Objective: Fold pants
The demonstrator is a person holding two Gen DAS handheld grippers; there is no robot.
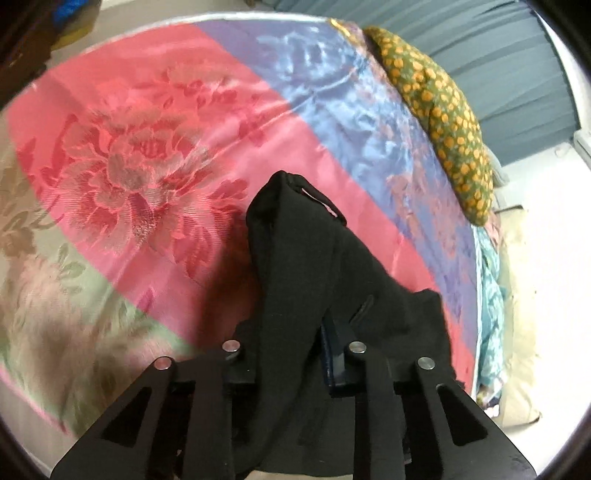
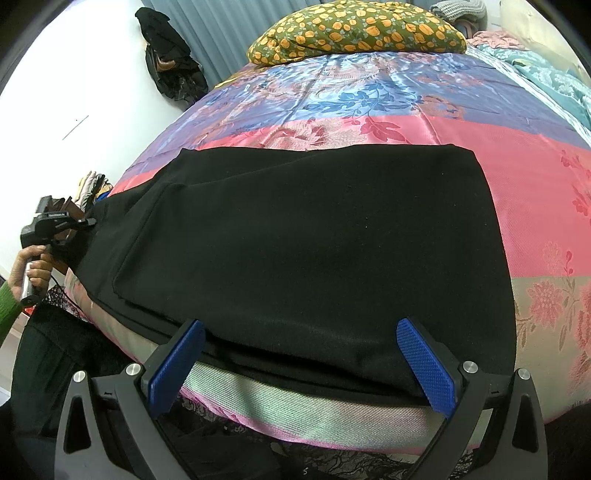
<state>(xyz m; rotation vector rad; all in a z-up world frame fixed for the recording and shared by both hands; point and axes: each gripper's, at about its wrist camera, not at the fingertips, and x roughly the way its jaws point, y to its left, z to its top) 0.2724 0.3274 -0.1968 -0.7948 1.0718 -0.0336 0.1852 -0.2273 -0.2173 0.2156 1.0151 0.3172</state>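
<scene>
One bed (image 2: 535, 192) under a shiny pink, blue and green flowered cover carries everything, with an orange-dotted pillow (image 2: 354, 29) at its far end. Black pants (image 2: 306, 236) lie flat across the bed's near edge, no label readable. The right claw (image 2: 301, 365) hovers spread wide over the pants' near hem. The left claw (image 1: 291, 354) pinches a bunched pants end, lifted off the bed.
</scene>
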